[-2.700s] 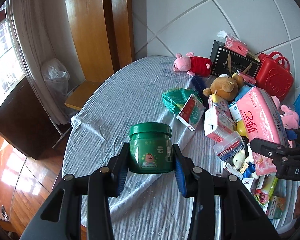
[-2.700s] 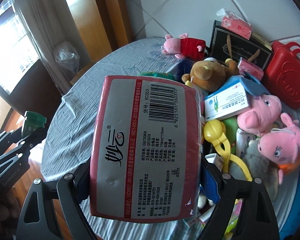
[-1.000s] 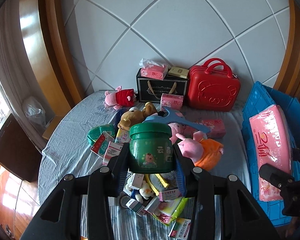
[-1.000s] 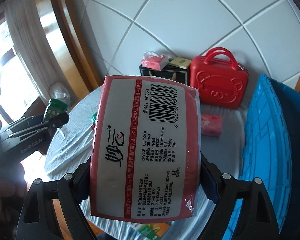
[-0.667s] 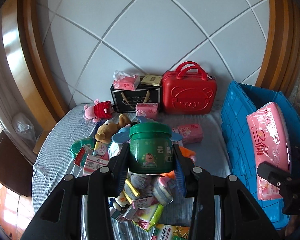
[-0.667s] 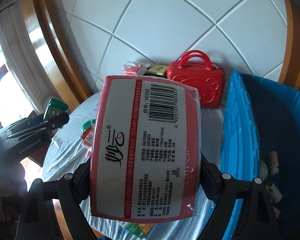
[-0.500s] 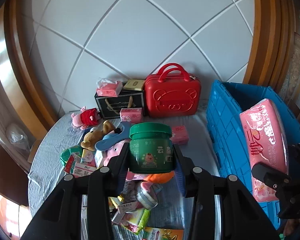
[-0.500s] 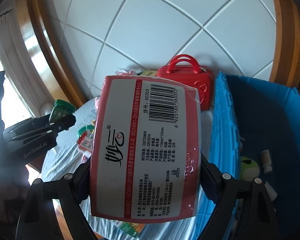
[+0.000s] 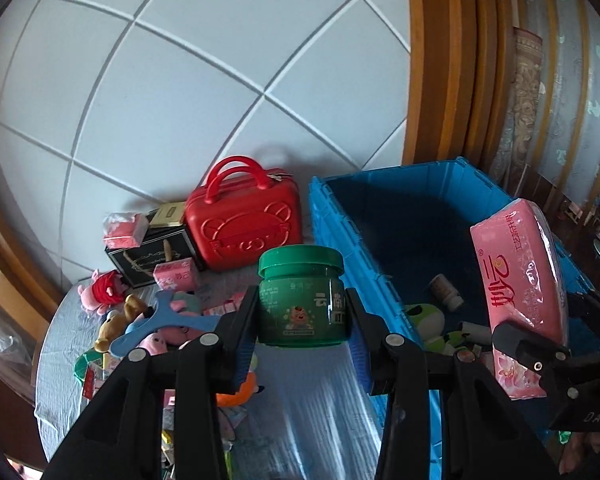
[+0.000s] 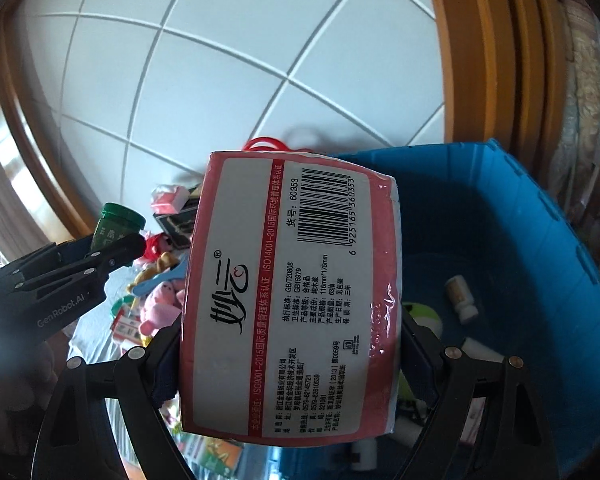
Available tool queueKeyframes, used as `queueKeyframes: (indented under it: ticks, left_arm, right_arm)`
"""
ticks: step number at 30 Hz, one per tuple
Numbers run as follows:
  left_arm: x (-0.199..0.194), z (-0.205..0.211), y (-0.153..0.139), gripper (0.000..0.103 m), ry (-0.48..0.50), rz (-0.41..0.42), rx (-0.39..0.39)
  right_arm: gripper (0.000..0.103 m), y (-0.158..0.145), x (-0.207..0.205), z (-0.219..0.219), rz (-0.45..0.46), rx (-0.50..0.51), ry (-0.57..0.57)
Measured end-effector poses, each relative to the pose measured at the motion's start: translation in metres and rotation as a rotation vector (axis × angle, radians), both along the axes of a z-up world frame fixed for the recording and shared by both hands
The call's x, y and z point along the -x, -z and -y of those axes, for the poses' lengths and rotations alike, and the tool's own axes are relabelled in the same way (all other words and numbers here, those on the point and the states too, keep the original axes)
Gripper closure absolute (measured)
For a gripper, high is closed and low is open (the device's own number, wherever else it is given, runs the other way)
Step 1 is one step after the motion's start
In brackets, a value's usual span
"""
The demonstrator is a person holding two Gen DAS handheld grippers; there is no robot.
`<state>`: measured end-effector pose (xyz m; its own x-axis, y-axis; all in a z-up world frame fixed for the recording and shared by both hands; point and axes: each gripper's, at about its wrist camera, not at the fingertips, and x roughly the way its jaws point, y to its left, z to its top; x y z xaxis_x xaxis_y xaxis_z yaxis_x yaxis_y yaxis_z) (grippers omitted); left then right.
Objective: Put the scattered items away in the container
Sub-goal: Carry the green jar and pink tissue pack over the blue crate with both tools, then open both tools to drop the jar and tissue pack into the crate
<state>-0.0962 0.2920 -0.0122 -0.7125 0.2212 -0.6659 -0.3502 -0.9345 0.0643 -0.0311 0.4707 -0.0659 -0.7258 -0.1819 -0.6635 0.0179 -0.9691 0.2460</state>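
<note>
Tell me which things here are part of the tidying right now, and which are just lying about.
In the job now:
- round green plastic jar, gripped by the left claw
- pink plastic-wrapped tissue pack, gripped by the right claw
- big blue plastic crate

Lying about:
- red hard-shell handbag
- black gift box
- blue plastic hanger

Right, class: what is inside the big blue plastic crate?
Inside the blue plastic crate lie a small white pill bottle, a green-and-white soft toy and a white tube. The pink tissue pack hides the rest of the floor.
</note>
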Motion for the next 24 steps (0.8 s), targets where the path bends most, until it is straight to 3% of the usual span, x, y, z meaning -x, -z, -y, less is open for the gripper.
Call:
queueKeyframes:
  ticks: [12, 24]
  left_arm:
    - [0.002, -0.112, 0.015, 0.063, 0.194, 0.043, 0.021]
    - [-0.003, -0.177, 0.037, 0.063, 0.31, 0.101, 0.025]
  right_arm:
    - [0.014, 0.017, -0.037, -0.095, 0.051, 0.003, 0.216]
    - [0.014, 0.041, -0.07, -0.148, 0.115, 0.001, 0.352]
